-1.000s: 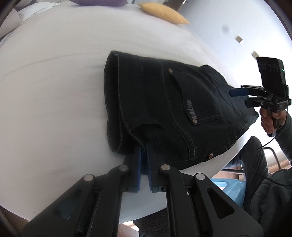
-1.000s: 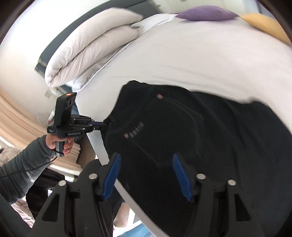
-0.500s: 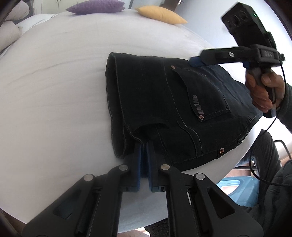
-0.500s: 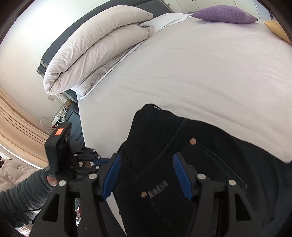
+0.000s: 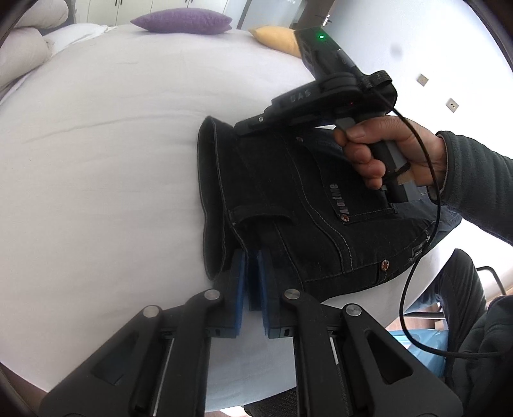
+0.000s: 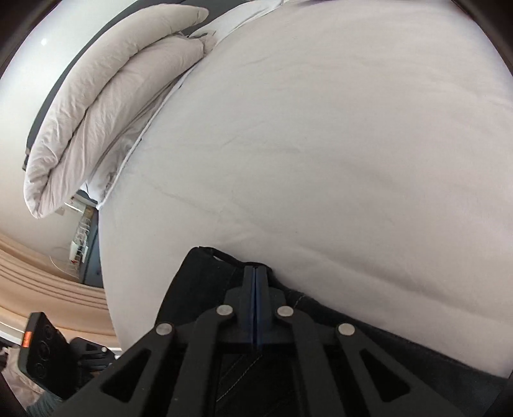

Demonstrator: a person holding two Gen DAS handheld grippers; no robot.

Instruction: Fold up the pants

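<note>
Pants [image 5: 288, 199] folded, dark denim, centre-right of left wrist frame on the white bed [image 5: 96, 144], near its lower edge; back pocket faces up.

Left gripper [image 5: 253, 276]: pads nearly together, clamped on the pants' near fold edge, same as 0.5 s ago.

Right gripper [image 6: 255, 272]: was wide open over the pocket 0.5 s ago, now pads pressed together at the pants' far corner, bottom centre of right wrist frame. Dark cloth sits all around the tips; whether any is actually pinched between the pads I cannot tell. In the left view its tips are hidden behind its own body [image 5: 320, 99], which has moved down-left onto the far waistband corner. Right hand [image 5: 384, 150] on the handle, cable trailing lower right.

Duvet [image 6: 112, 96] rolled, upper left of right frame. Purple pillow [image 5: 182, 21] and yellow pillow [image 5: 275, 37] at top of left frame; yellow one partly covered by the right gripper.
</note>
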